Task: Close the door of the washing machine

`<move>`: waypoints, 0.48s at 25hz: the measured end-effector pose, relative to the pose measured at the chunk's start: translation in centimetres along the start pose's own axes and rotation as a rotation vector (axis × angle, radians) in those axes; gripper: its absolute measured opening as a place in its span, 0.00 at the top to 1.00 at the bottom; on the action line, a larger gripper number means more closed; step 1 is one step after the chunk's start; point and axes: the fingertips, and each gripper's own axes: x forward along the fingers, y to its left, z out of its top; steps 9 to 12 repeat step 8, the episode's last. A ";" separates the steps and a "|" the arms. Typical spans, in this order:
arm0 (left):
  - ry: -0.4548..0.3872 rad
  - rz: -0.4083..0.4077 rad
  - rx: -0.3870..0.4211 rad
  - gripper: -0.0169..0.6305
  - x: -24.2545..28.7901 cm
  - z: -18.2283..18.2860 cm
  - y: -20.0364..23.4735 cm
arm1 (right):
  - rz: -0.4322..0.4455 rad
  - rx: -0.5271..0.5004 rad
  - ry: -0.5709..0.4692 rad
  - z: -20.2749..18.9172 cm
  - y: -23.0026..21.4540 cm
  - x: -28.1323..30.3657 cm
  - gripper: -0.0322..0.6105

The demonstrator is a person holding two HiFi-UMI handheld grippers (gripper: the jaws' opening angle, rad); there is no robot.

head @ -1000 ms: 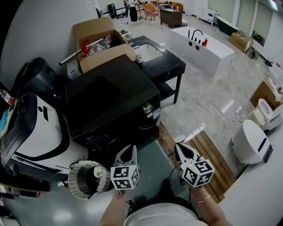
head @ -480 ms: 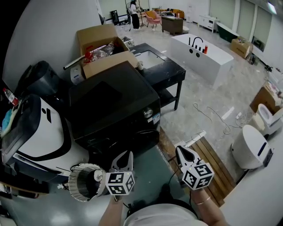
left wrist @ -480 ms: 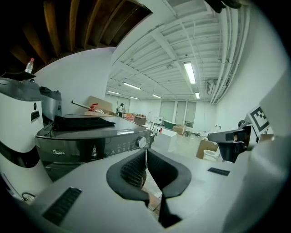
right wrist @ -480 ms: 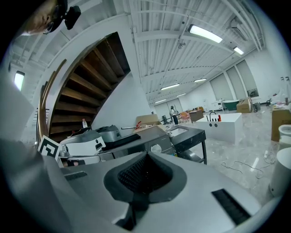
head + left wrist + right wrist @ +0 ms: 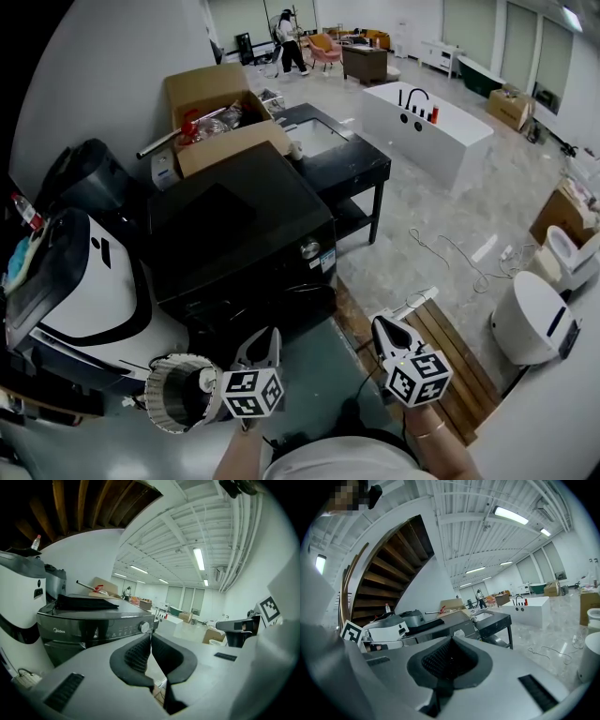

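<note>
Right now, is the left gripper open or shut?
Shut: on the left gripper the fingers touch at the tips, nothing between them.

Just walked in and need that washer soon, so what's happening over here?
A person stands facing the dark washing machine with a gripper in each hand. The left gripper and the right gripper are both shut and empty, held in front of the machine without touching it. I cannot tell from here whether its door is fully closed.
</note>
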 end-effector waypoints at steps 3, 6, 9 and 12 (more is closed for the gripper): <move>0.006 0.007 0.004 0.93 0.0 -0.2 -0.3 | 0.009 -0.001 -0.003 0.2 -0.1 -0.2 0.94; 0.015 0.009 0.018 0.93 0.1 -0.6 -0.6 | 0.018 -0.003 -0.004 0.1 -0.3 -0.3 0.94; 0.020 0.010 0.023 0.93 0.2 -0.8 -0.7 | 0.022 -0.004 -0.005 0.0 -0.4 -0.3 0.94; 0.020 0.010 0.023 0.93 0.2 -0.8 -0.7 | 0.022 -0.004 -0.005 0.0 -0.4 -0.3 0.94</move>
